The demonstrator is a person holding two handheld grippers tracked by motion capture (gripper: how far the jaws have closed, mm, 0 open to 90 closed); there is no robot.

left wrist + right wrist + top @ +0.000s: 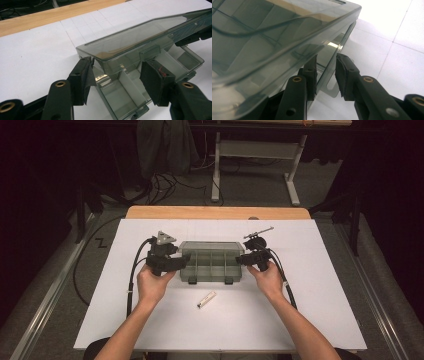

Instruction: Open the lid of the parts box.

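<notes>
From above, a clear compartment box [212, 262] sits between both grippers, a small white tube [206, 299] near it. The left gripper [117, 75] straddles the box's end, jaws apart. The right gripper [325, 75] straddles the box wall, not visibly pinching.

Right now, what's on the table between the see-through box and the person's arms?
In the high view, a small white tube-shaped object lies alone on the white table, between the clear compartment box and the forearms. I can't tell what it is.

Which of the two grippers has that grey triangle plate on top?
The left hand-held gripper, at the organizer box's left end, carries the grey three-cornered plate. The right hand-held gripper, at the opposite end, has a thin rod instead.
</notes>
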